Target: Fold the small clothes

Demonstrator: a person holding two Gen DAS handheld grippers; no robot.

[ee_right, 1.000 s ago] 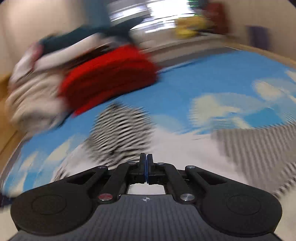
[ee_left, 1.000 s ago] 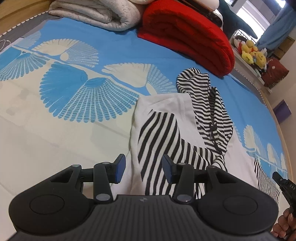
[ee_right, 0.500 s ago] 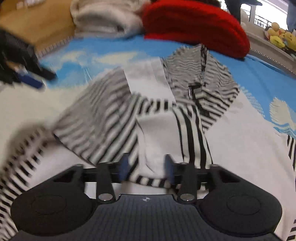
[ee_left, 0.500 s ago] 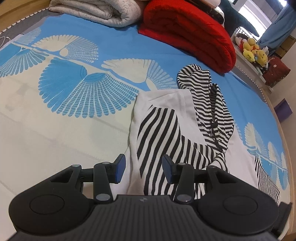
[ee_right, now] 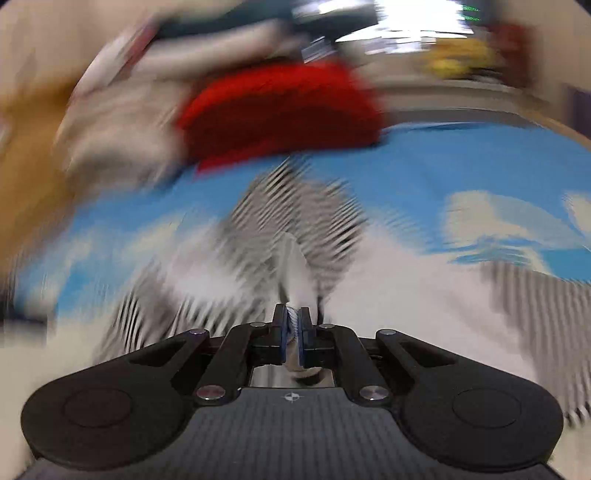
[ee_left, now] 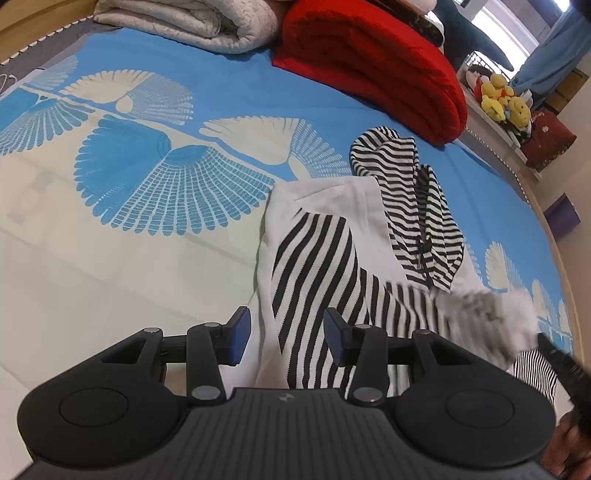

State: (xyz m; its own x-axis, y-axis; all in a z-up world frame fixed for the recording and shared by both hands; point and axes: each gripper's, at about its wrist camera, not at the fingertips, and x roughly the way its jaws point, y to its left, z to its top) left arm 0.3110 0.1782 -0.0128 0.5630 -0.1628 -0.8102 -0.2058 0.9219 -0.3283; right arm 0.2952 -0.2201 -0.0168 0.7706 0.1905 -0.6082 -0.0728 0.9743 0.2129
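The right wrist view is smeared by motion blur, so little beyond broad colours reads there, and in the left wrist view a patch of cloth at the right is blurred too. One garment is in play: a black-and-white striped hooded top (ee_left: 325, 258) lying on the bedspread (ee_left: 110, 258) with blue and cream fan patterns. Its long axis runs from near to far, the hood (ee_left: 384, 155) pointing at the far end toward the bedding, and one striped sleeve folded across the white body. The near hem is cut off behind the left gripper's body.

The left gripper (ee_left: 287, 334) stands wide open with nothing between its two blue pads — it sits just over the near left part of the top. The right gripper (ee_right: 294, 328) is nearly closed, its pads pinching a fold of the top's white fabric; in the left wrist view only its dark tip (ee_left: 561, 365) shows at the right edge, beside the blurred cloth.

At the far end lie two folded covers — a red blanket (ee_left: 373, 62) and a grey quilt (ee_left: 192, 22) to its left. Several yellow plush toys (ee_left: 498, 99) sit on a ledge at the far right; their count is hard to make out.
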